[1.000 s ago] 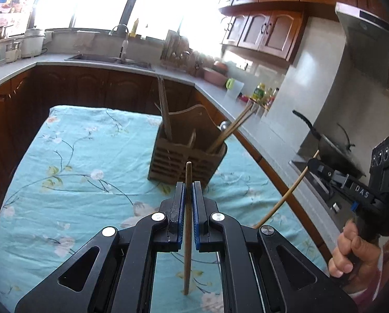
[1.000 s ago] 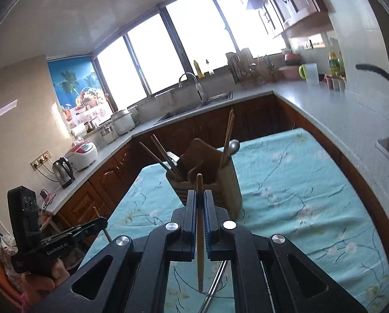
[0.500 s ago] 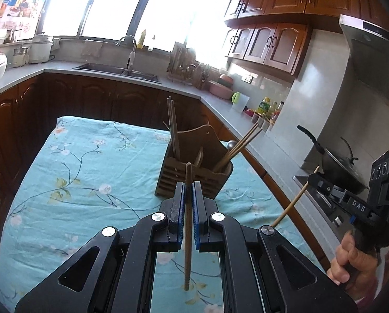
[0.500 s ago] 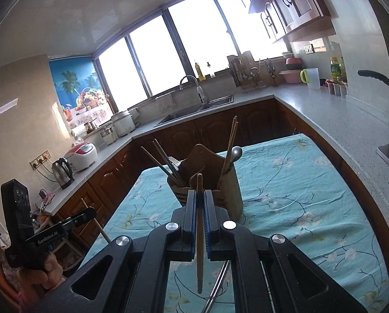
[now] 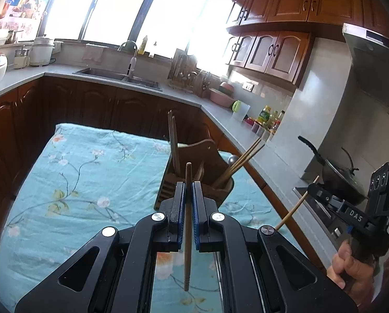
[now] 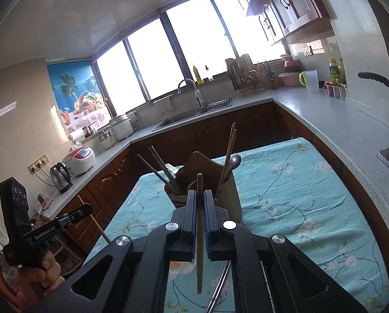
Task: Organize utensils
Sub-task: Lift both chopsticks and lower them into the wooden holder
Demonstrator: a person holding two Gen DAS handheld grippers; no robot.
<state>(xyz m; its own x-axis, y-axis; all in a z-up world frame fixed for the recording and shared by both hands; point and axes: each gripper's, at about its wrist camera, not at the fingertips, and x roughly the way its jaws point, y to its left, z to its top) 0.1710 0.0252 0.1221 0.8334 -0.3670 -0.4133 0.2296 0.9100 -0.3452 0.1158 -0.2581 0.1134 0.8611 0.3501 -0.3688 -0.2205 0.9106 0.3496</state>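
Note:
A wooden utensil holder (image 5: 194, 161) (image 6: 207, 180) stands on the table's turquoise floral cloth (image 5: 90, 172). Chopsticks lean out of both its ends, and a metal spoon (image 6: 236, 159) stands with those at one end. My left gripper (image 5: 188, 186) is shut on an upright wooden chopstick (image 5: 187, 255), just short of the holder. My right gripper (image 6: 199, 194) is shut on another chopstick (image 6: 199, 266), also near the holder. Each gripper shows in the other's view, held in a hand: the right gripper (image 5: 314, 188) and the left gripper (image 6: 86, 208).
A metal utensil handle (image 6: 220, 284) lies on the cloth below the right gripper. Grey counters wrap around the table, with a sink (image 5: 121, 77), a wok (image 5: 343, 180) on the stove, a kettle (image 6: 60, 177) and rice cookers. Dark wood cabinets close in three sides.
The left gripper has risen a little with its chopstick, so the holder sits lower in its view. The right gripper has stayed put. Both grips are unchanged.

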